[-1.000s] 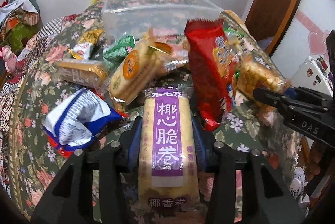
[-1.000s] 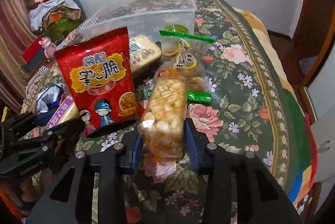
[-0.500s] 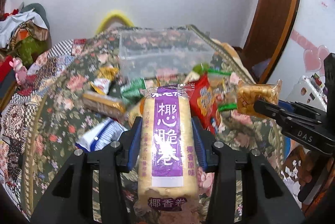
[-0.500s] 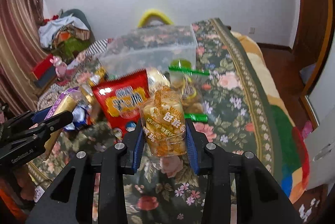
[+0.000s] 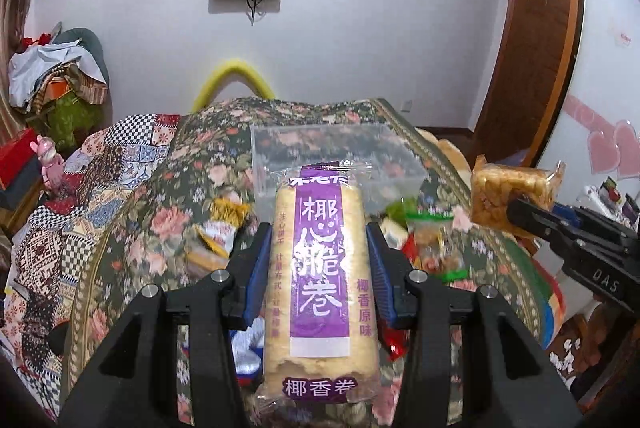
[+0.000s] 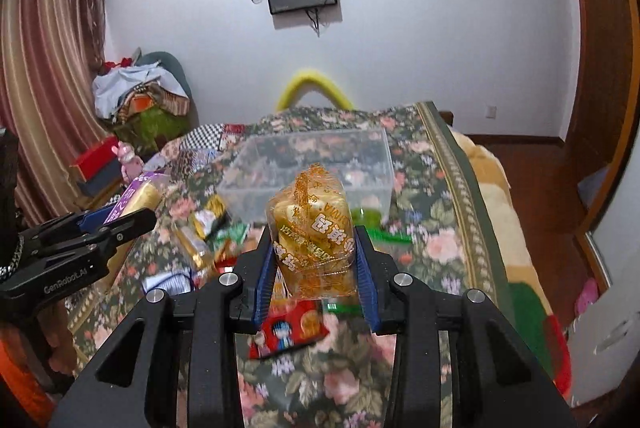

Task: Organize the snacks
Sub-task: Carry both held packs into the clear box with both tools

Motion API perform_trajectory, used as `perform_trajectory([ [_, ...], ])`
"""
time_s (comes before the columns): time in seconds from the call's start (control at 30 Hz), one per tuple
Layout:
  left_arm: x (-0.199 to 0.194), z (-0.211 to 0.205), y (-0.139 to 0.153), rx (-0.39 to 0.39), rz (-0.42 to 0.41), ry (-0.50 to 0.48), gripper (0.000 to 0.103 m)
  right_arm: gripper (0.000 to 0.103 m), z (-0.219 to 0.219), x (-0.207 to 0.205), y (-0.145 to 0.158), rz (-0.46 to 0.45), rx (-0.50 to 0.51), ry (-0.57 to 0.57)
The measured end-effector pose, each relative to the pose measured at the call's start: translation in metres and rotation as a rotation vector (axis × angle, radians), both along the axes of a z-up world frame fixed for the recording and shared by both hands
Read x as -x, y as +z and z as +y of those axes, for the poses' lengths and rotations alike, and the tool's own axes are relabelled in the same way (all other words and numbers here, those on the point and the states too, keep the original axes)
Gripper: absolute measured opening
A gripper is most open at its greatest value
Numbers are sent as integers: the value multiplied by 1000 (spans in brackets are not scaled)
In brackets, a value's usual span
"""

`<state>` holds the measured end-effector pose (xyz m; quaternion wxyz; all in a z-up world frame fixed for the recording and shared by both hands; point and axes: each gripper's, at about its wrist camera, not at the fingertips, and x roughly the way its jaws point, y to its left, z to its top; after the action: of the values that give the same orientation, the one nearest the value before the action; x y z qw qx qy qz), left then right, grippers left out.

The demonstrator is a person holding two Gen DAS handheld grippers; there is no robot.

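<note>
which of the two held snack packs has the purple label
The long cream pack with the purple label, clamped in the left gripper. The right gripper holds a clear, gold-printed pack instead.

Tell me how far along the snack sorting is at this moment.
Done: nothing visible inside the clear bin. In hand: the left gripper clamps the purple-label roll pack; the right gripper clamps the golden cracker pack. Left: both packs, plus the loose snacks on the floral cover.

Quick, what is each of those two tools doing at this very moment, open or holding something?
Left tool: closed on the purple-labelled roll pack.
Right tool: closed on the clear pack of golden snacks.
</note>
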<state>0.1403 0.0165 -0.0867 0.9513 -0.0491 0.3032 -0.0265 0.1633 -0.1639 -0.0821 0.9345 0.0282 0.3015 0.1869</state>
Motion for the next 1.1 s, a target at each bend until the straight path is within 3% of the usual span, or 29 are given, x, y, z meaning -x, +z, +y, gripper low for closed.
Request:
perform_trajectory([
  [0.5, -90, 18, 11, -13, 15, 6, 45, 33, 11, -68, 0, -13, -22, 25],
  [1.1, -200, 14, -34, -65, 143, -70, 45, 33, 22, -154, -40, 91, 37, 54],
])
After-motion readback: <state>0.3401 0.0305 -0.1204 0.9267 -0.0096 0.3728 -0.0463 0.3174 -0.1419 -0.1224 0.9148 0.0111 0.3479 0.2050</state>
